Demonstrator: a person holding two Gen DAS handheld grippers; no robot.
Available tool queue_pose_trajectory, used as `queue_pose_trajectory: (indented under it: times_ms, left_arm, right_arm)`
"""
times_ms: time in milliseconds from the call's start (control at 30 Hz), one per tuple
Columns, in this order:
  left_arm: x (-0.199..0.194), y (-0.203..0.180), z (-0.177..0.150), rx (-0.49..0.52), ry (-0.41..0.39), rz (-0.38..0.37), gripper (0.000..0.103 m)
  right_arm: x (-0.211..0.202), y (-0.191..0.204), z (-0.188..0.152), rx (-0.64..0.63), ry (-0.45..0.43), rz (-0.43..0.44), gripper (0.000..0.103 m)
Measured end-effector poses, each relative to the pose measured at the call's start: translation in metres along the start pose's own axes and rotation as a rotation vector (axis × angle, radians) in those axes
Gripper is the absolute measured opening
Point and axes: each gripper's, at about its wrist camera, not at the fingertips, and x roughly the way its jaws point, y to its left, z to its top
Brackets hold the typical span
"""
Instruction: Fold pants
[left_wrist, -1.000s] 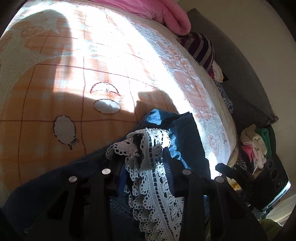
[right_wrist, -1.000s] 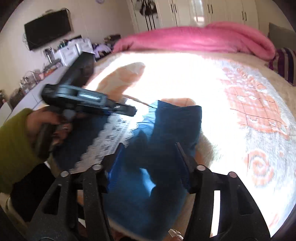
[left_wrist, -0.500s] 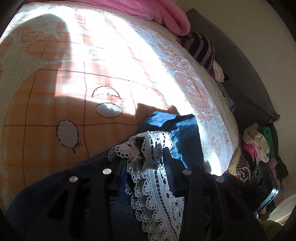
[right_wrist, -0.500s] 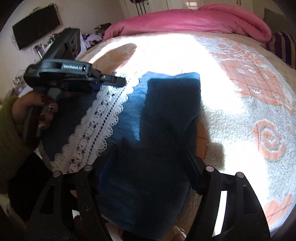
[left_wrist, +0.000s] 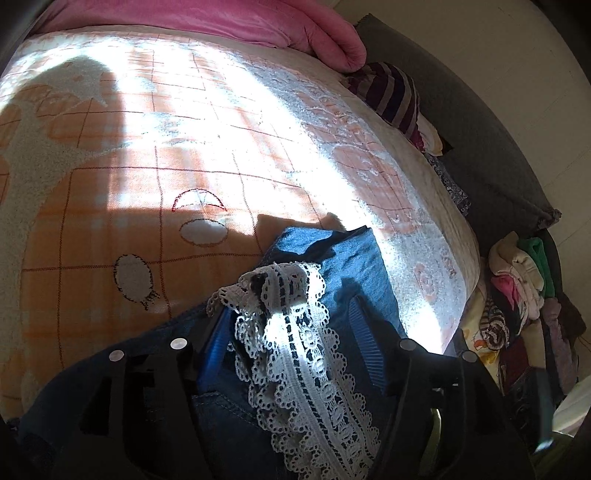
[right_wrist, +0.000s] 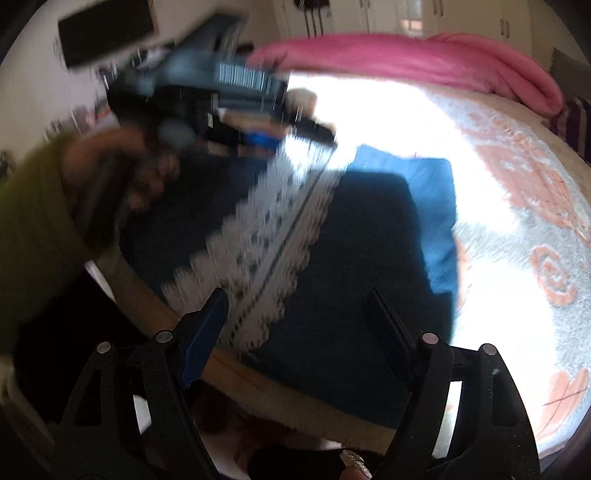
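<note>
pants (right_wrist: 351, 258) folded on bed (left_wrist: 184, 129) near its edge, lace strip (left_wrist: 295, 350) up – fold mostly done. left hand-held gripper (left_wrist: 288, 325) released over lace; right hand-held gripper (right_wrist: 295, 317) released, empty. left: tidy.

We see strong sunlight across a bed (left_wrist: 258, 122) covered in an orange and white patterned blanket (right_wrist: 524, 206), a pink duvet (left_wrist: 236, 22) bunched at its far end, a heap of clothes (left_wrist: 517, 288) beside it, white wardrobes (right_wrist: 369, 14) and a dark wall-mounted screen (right_wrist: 107, 33) behind
</note>
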Motion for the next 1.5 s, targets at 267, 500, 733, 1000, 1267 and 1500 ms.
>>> queue_pose_trajectory:
  times_ms: [267,500,733,1000,1267,1500]
  left_arm:
    - [-0.014,-0.005,0.003,0.007,-0.035,0.014,0.091]
    - [-0.022,-0.009,0.006,0.017,-0.040,0.046,0.098]
    - [-0.041,-0.023,0.006,0.046,-0.089,0.147,0.098]
    - [-0.073,-0.031,-0.020,0.030,-0.162,0.236,0.099]
    - [-0.118,-0.031,-0.076,-0.001,-0.245,0.395,0.099]
    - [-0.150,-0.033,-0.102,-0.008,-0.263,0.511,0.099]
  right_arm:
    - [0.000,-0.002,-0.004,0.062,0.001,0.022,0.076]
    - [-0.019,-0.008,-0.005,0.098,-0.062,0.010,0.085]
    - [-0.041,-0.021,0.000,0.124,-0.135,-0.038,0.094]
    - [-0.052,-0.039,0.003,0.165,-0.178,-0.075,0.094]
    - [-0.072,-0.049,0.003,0.167,-0.202,-0.088,0.094]
    - [-0.079,-0.054,0.018,0.155,-0.232,-0.078,0.094]
